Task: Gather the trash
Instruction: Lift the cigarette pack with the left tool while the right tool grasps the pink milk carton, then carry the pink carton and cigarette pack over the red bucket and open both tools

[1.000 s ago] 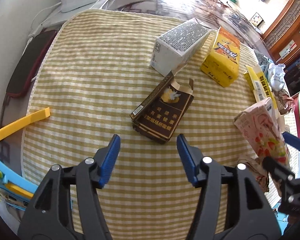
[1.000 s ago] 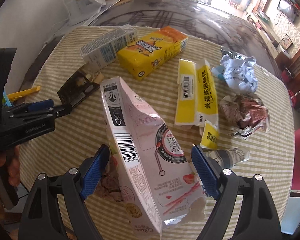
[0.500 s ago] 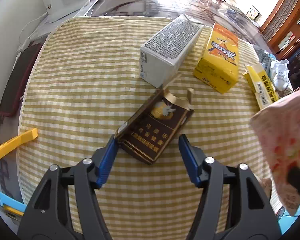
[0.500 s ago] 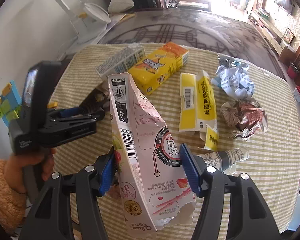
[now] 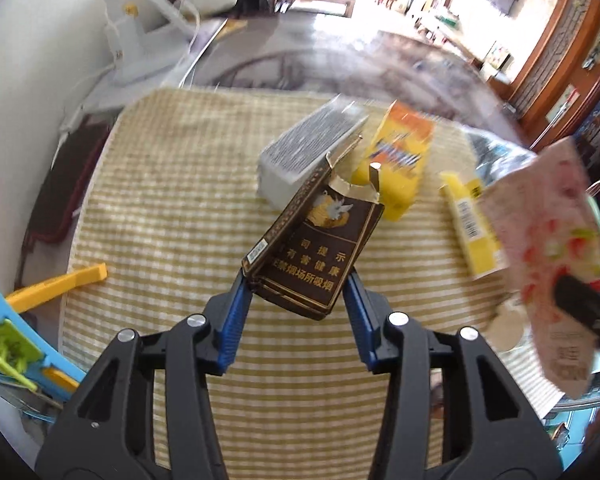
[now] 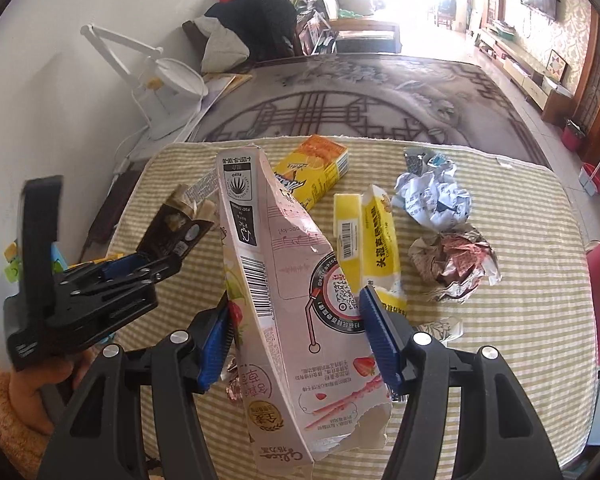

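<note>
Dark brown flattened cigarette carton (image 5: 308, 256), gold emblem, top flaps torn open: pinched at its near end between the left gripper (image 5: 296, 300) jaws, which have just been closing on it; lifted clear of the striped yellow-green cloth (image 5: 172, 208) on the worktop. Pink strawberry-print milk carton (image 6: 296, 304), torn and flattened: clamped between the right gripper (image 6: 296, 332) jaws, upright. Risks: brown carton is gripped only near its edge, may pivot or slip; pink carton is floppy, may fold. Yellow boxes (image 6: 312, 172) and crumpled foil (image 6: 452, 264) remain far right.
</note>
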### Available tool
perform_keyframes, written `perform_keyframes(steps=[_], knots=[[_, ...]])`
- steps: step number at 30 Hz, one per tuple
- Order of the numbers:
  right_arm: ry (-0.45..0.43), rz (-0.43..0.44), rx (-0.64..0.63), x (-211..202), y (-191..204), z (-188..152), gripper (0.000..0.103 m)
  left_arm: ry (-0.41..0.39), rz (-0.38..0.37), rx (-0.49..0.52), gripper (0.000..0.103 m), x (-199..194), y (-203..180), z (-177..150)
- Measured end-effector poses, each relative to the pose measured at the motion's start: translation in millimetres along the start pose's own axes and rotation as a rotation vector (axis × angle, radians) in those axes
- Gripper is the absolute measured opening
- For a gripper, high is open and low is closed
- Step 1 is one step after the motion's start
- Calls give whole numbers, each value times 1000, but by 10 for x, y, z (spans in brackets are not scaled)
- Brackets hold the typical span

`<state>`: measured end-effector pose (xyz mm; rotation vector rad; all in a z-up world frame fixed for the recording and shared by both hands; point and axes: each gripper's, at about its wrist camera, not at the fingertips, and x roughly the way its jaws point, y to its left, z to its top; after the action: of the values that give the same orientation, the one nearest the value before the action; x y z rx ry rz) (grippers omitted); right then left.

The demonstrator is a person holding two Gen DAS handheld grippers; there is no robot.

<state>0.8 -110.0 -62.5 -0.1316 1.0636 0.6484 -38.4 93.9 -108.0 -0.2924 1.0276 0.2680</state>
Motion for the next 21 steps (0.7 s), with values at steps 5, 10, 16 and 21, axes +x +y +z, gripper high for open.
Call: perform_keyframes(steps=[5, 10, 16, 21], knots=[[-27, -6, 24, -80, -75, 29, 59, -52, -25, 16, 44, -178, -181, 124], [-76, -33, 53, -245, -213, 86, 59, -97, -63, 23, 44, -322, -330, 234], [-122, -69, 96, -429, -428, 114, 59, -129, -80, 59, 45, -422, -541, 279], [-141, -79, 124, -522, -595, 86, 59, -128, -81, 81, 45, -422, -667, 264]])
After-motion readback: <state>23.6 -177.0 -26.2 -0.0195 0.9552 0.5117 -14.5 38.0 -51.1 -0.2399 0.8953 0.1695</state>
